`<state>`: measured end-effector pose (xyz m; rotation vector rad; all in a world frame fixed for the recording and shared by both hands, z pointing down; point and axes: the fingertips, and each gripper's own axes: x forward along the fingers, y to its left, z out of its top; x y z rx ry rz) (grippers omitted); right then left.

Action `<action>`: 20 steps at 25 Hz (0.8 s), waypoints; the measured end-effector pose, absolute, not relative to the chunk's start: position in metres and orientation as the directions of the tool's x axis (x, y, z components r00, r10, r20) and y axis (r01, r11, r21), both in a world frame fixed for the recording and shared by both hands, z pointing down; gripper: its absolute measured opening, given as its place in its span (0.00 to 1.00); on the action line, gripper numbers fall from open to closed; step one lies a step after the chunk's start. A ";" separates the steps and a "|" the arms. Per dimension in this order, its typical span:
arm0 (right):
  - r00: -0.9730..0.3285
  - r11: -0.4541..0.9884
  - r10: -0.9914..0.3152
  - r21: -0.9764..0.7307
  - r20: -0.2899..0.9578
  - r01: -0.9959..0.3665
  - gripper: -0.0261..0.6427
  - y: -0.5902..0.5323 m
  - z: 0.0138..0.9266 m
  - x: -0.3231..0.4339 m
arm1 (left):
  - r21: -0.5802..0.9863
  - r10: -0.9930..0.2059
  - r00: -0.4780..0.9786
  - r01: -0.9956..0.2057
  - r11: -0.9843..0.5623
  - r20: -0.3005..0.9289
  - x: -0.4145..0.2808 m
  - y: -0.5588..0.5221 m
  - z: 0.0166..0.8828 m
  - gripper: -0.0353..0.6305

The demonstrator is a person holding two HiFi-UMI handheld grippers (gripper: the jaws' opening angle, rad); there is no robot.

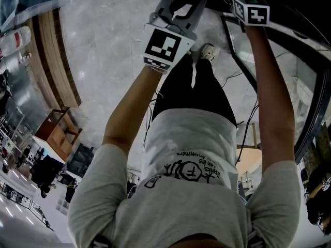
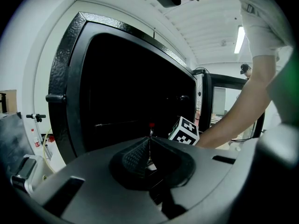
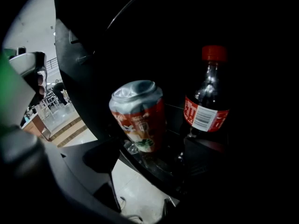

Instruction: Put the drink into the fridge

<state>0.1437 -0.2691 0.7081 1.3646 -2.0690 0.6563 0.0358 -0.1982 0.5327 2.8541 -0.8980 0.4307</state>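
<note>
In the right gripper view a red-and-white drink can (image 3: 138,115) with a silver top stands upright on a dark fridge shelf (image 3: 159,169). A cola bottle (image 3: 208,101) with a red cap stands to its right. My right gripper (image 3: 154,158) is open wide just in front of the can, and its jaws do not touch it. My left gripper (image 2: 149,146) is shut on nothing and faces the black fridge front (image 2: 131,87). The right gripper's marker cube (image 2: 183,130) shows beside it. In the head view both grippers reach forward, the left gripper (image 1: 178,9) above the floor.
The fridge's glass door (image 1: 289,71) stands open at the right of the head view. A wooden stand (image 1: 57,130) is at the left on the pale marble floor (image 1: 114,61). Cables lie on the floor near the person's shoe (image 1: 207,50). Another person (image 2: 244,69) stands far back.
</note>
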 end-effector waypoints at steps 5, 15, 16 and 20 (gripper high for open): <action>-0.317 0.363 -0.653 -0.083 0.688 -0.928 0.66 -0.256 0.700 0.145 | 0.026 -0.546 0.782 -0.579 -0.815 0.300 0.036 -0.195 0.526 0.09; -0.337 0.360 -0.675 -0.105 0.656 -0.927 0.50 -0.224 0.676 0.138 | 0.019 -0.559 0.776 -0.589 -0.808 0.291 0.032 -0.189 0.511 0.09; -0.342 0.361 -0.679 -0.110 0.649 -0.926 0.46 -0.221 0.673 0.137 | 0.020 -0.561 0.775 -0.591 -0.807 0.290 0.031 -0.188 0.509 0.09; -0.376 0.395 -0.689 -0.114 0.619 -0.911 0.34 -0.209 0.657 0.128 | 0.024 -0.567 0.770 -0.599 -0.801 0.291 0.026 -0.186 0.501 0.09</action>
